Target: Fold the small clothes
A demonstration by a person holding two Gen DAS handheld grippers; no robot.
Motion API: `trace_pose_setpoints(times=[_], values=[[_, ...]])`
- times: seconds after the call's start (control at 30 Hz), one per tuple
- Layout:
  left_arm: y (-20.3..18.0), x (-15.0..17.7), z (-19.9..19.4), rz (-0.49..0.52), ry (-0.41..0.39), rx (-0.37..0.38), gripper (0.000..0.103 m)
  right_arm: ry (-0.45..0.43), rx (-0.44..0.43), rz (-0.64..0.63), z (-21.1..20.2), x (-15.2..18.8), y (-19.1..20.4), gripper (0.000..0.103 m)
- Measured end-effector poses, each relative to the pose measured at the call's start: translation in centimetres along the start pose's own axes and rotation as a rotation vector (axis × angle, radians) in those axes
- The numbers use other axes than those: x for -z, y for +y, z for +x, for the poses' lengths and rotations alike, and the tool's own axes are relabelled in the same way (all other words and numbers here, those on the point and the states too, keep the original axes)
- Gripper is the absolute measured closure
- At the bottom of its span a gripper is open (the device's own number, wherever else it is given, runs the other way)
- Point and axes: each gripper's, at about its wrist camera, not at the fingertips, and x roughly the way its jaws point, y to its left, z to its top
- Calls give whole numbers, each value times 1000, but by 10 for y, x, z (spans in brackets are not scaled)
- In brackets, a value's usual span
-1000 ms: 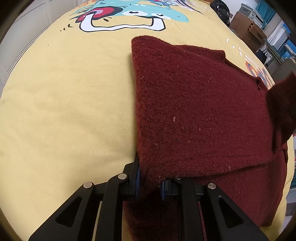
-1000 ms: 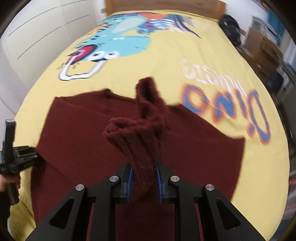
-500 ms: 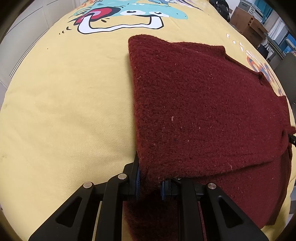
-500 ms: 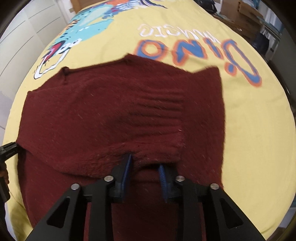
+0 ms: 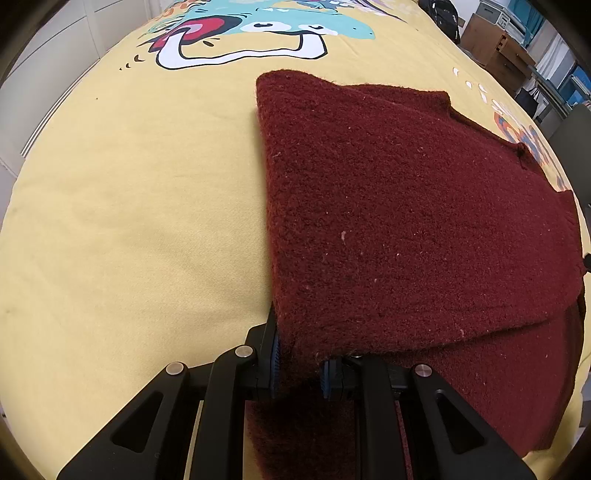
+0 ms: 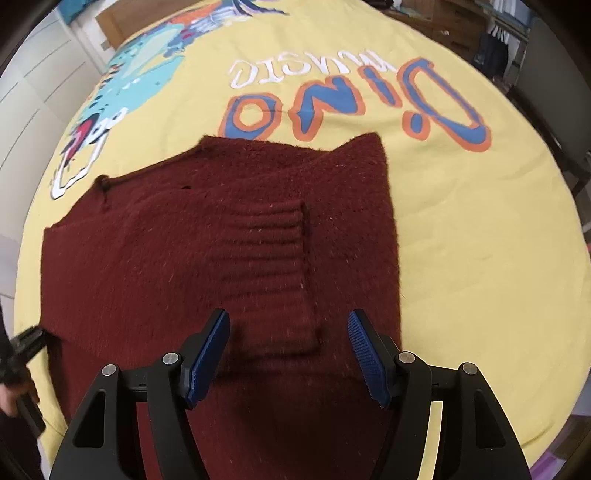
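A dark red knitted sweater lies on the yellow bedspread, with one side folded over the body. My left gripper is shut on the sweater's near folded edge, low on the bed. In the right wrist view the sweater lies flat with a ribbed sleeve cuff laid across its middle. My right gripper is open and empty just above the cuff's near end. The left gripper shows at the sweater's left edge.
The bedspread carries a cartoon dinosaur print and "Dino" lettering. White wardrobe doors stand to the left. Wooden furniture and storage boxes stand beyond the bed's far right.
My right gripper carried the sleeve down onto the sweater's body, let it go and opened wide. The left gripper stayed shut on the sweater's edge without moving.
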Motion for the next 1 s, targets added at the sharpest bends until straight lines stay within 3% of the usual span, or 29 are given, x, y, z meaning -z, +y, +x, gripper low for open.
trace_pose_setpoints(times=[0.17,0.2,0.23,0.27,0.3,0.33,0.53,0.63,0.73,0.83,0.93,1.0], values=[[-1,2,-1,2,1,0,89,87,14,-36,29,-5,13,34],[-1,2,-2,2,0,0,89,84,25,-56,28,-4,17,38],[-1,2,-2,1,0,0,89,77,15,-73,26,-3,21,45],[-1,2,-2,1,1,0,89,69,6,-83,23,-2,22,58],[0,2,-4,0,1,-1,89,66,-7,-89,21,-1,23,78],[0,2,-5,1,0,-2,89,65,-47,-95,19,0,24,82],[0,6,-7,2,-4,-4,89,-43,63,-152,2,6,23,85],[-1,7,-7,11,-4,-12,88,-29,88,-183,14,10,26,85],[-1,8,-8,9,-7,-15,86,-37,76,-161,18,8,25,82],[0,10,-13,0,-9,-9,82,-58,85,-143,11,6,21,66],[2,11,-21,-26,5,-26,62,-104,82,-130,-8,9,19,50],[1,14,-36,-14,-33,-33,42,-138,62,-131,-22,11,22,31]])
